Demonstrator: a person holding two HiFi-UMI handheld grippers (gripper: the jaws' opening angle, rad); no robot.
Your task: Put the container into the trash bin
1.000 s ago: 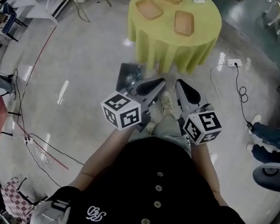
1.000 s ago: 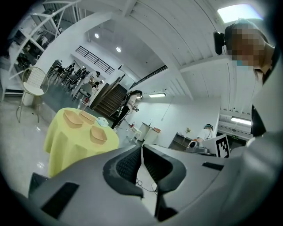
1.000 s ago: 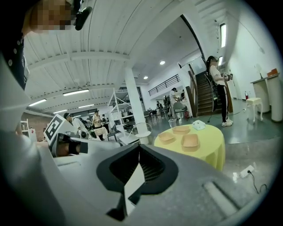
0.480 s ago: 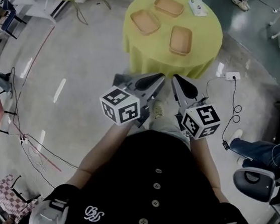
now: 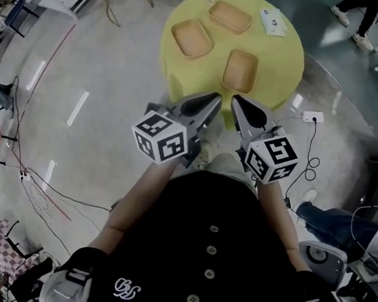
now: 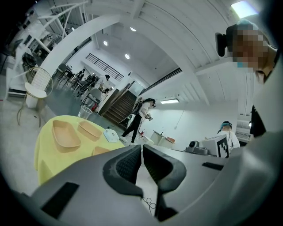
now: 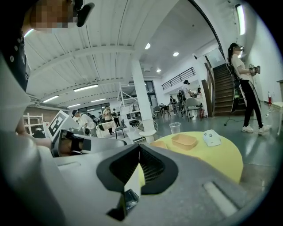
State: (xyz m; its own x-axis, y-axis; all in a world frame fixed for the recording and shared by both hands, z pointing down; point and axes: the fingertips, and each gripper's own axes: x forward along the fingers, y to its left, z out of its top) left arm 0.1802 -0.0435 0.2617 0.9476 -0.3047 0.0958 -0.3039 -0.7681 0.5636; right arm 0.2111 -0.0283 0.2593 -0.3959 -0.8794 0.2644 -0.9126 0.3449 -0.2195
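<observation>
Grey polished floor (image 5: 106,102) ran all round you, and you stood close to the round counter (image 5: 283,56) in its yellow cloth. Your left gripper (image 5: 216,99) and your right gripper (image 5: 236,99) were both pressed together with nothing between the jaws. You held them side by side, tips at the counter's near edge. Just beyond the right gripper's tip lay the nearest container (image 5: 240,70), shallow and tan. Two other containers (image 5: 192,38) lay farther back, well apart from either gripper. No trash bin showed in any view.

To make the reach well, I judge you needed to spread one gripper before it met the rim. You then had to come in over the near wall and pinch it squarely, so the light container would not tip.
</observation>
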